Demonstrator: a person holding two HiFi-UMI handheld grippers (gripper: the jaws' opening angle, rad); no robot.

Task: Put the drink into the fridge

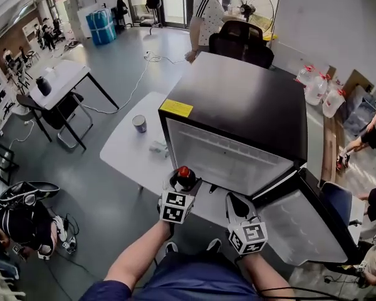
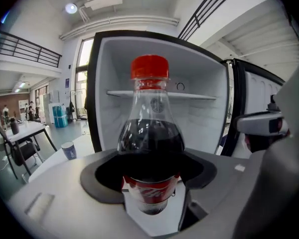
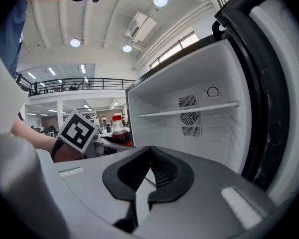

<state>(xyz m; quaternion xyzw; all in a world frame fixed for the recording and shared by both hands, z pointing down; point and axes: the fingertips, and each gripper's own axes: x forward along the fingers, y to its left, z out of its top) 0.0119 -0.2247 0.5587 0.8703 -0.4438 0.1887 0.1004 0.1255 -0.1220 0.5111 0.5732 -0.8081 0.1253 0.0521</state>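
Note:
A cola bottle point(image 2: 150, 133) with a red cap and dark drink stands upright in my left gripper point(image 2: 150, 171), which is shut on its lower body. In the head view the bottle point(image 1: 183, 172) and left gripper point(image 1: 182, 182) are just before the open black mini fridge point(image 1: 238, 105). Its white inside point(image 2: 199, 118) is empty, with one shelf point(image 2: 189, 95) high up. My right gripper point(image 1: 235, 200) is beside the left one, at the fridge's lower right corner. Its jaws point(image 3: 148, 169) are shut with nothing held, and they face the fridge shelf point(image 3: 189, 109).
The fridge door point(image 1: 307, 221) hangs open to the right. The fridge stands on a white table point(image 1: 128, 149) with a paper cup point(image 1: 140, 123) to its left. A person point(image 1: 203, 17) and a black chair point(image 1: 241, 41) are behind the fridge. Another table point(image 1: 59, 80) is far left.

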